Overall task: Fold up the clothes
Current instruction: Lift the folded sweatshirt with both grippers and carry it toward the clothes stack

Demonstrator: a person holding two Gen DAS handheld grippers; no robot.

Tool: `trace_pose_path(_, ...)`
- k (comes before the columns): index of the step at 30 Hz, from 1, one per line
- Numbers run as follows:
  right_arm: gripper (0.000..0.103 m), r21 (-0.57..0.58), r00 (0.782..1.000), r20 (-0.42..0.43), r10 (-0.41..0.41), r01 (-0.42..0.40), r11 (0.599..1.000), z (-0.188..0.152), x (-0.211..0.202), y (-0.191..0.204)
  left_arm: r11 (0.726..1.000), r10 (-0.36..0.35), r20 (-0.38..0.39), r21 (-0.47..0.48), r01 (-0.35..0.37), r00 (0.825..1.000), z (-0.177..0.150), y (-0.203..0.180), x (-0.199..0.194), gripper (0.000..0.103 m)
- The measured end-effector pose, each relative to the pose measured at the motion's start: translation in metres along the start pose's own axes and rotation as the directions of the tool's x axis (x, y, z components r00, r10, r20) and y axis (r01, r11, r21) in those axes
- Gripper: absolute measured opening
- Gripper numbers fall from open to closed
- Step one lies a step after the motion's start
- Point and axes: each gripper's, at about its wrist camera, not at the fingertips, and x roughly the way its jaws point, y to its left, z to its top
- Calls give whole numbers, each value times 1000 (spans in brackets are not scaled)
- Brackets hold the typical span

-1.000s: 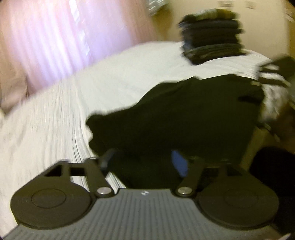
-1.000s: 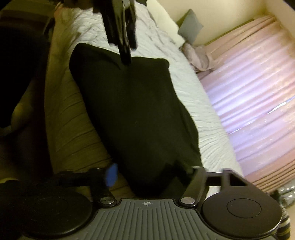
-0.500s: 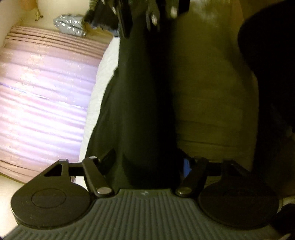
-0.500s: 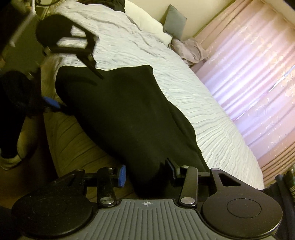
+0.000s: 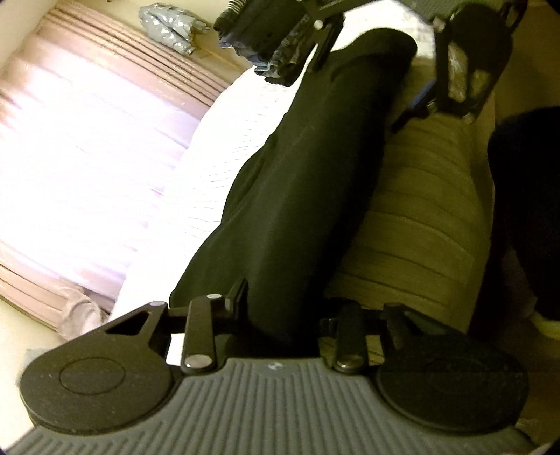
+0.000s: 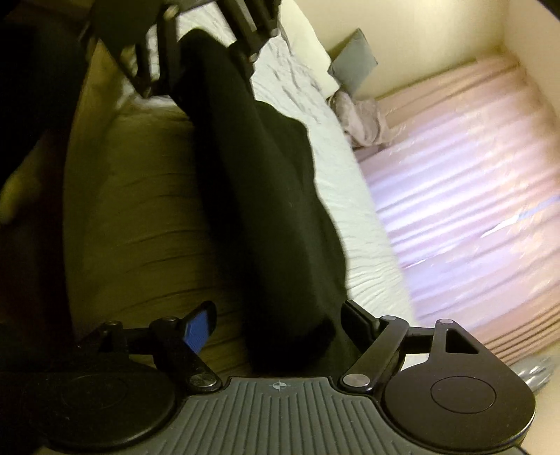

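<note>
A long black garment (image 5: pixel 308 182) lies stretched along the bed's edge, partly hanging over the side, and runs from one gripper to the other. My left gripper (image 5: pixel 283 311) is closing on its near end; the fabric fills the gap between the fingers. Across the garment, in the right wrist view, the same left gripper (image 6: pixel 197 73) sits at the far end. My right gripper (image 6: pixel 280 325) is opening, with the garment (image 6: pixel 266 196) still between its jaws and a gap beside the blue pad. From the left wrist view, the right gripper (image 5: pixel 357 94) straddles the far end.
The white bed cover (image 5: pixel 217 168) spreads beyond the garment, with the striped mattress side (image 5: pixel 420 227) below it. Pink curtains (image 5: pixel 70 140) line the far side. A stack of folded clothes (image 5: pixel 259 31) and a silver bag (image 5: pixel 168 28) sit by the foot. A pillow (image 6: pixel 308 59) lies at the head.
The left gripper rolled and swung round to look along the bed's edge, and its jaws narrowed on the garment. The right gripper's jaws widened. The garment now looks narrower along the edge.
</note>
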Motion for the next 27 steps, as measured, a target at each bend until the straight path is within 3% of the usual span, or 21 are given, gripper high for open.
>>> trace_pose_path(3, 77, -23, 999, -35, -26, 25, 999, 0, 23, -2, 1000, -8, -2, 16, 8, 1000, -6, 0, 1, 31)
trace_pose_path(5, 64, -3, 998, -55, -9, 9, 1000, -3, 36, -6, 999, -1, -9, 37, 1, 1000, -7, -4, 2, 33)
trace_pose_path(7, 43, 4, 998, -65, 13, -13, 1000, -1, 38, -5, 998, 14, -26, 63, -13, 1000, -9, -12, 5, 37)
trace_pose_path(9, 36, 15, 997, -70, 14, -13, 1000, 2, 35, -5, 995, 30, -42, 91, -26, 999, -11, -20, 9, 43)
trace_pose_path(14, 34, 54, 998, -70, 3, 1, 999, 11, 29, -7, 975, 71, -63, 214, -56, 995, -10, -37, 18, 44)
trace_pose_path(16, 33, 59, 998, -59, 1, 3, 998, 16, 27, -9, 967, 74, -66, 247, -55, 995, -9, -35, 21, 35)
trace_pose_path(21, 33, 134, 1000, 2, -16, 16, 991, 27, 21, -34, 949, 76, -24, 307, -65, 997, -2, 17, 22, 30)
trace_pose_path(27, 31, 280, 997, 53, -54, 37, 959, 48, 27, -90, 941, 17, 39, 337, -29, 999, 6, 108, 48, 29)
